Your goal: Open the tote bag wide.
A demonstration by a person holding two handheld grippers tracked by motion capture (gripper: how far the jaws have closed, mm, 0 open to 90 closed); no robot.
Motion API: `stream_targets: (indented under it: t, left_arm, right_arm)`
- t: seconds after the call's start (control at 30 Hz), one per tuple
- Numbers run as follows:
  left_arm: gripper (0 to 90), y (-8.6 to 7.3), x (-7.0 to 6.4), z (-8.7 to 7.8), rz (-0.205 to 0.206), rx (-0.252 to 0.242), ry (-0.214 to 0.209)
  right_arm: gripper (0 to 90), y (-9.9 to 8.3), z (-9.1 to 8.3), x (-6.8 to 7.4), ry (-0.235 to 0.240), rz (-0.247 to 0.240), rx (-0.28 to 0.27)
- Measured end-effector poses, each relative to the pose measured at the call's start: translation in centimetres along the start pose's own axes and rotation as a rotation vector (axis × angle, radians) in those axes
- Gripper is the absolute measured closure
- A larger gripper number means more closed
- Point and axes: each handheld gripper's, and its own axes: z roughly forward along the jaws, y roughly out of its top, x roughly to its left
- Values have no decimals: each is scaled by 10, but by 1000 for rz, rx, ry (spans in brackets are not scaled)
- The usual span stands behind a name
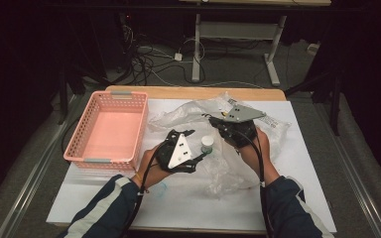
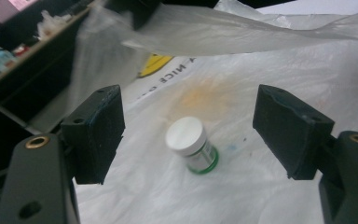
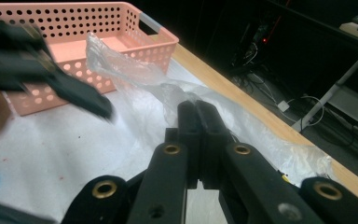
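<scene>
While jaws pinch crinkled clear plastic bag (image 3: 135, 79), round white-capped jar (image 2: 191, 144) upright

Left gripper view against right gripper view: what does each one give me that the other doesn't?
Left gripper view: a small white-capped jar standing on the plastic bag, between the open left claw. Right gripper view: the pink basket, the table's wooden edge, and the right claw shut on the bag. Both show the clear bag.
</scene>
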Motion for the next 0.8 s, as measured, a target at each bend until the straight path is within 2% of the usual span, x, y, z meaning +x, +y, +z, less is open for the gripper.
stream_targets:
  t: [0.1, 0.17, 0.23, 0.3, 0.37, 0.43, 0.57, 0.63, 0.73, 0.8]
  left_arm:
    - [241, -7, 9, -21, -30, -20, 47]
    - [209, -12, 16, -28, -38, 6, 91]
    - [188, -16, 25, -29, -60, 35, 105]
    - [188, -19, 31, -28, -99, 45, 106]
    - [188, -21, 35, -25, -112, 72, 110]
    - [188, -24, 38, -19, -141, 105, 86]
    - [187, -28, 43, -10, -177, 147, 96]
    - [187, -29, 45, -9, -185, 150, 103]
    - [187, -29, 46, -9, -160, 169, 127]
    - [187, -30, 48, -10, -164, 173, 145]
  right_arm:
    - [900, 0, -3, 0, -4, -6, -3]
    - [900, 0, -6, -1, -7, -11, -7]
    - [900, 1, -10, -1, -10, -10, -14]
    - [900, 1, -14, -1, -12, -15, -20]
    - [900, 2, -18, -1, -14, -23, -24]
    - [900, 2, -22, 0, -15, -28, -25]
    - [900, 0, -30, -2, -17, -28, -26]
    - [900, -1, -34, -3, -20, -24, -30]
    - [900, -1, -38, -5, -27, -22, -34]
    - [900, -1, -39, -5, -25, -18, -36]
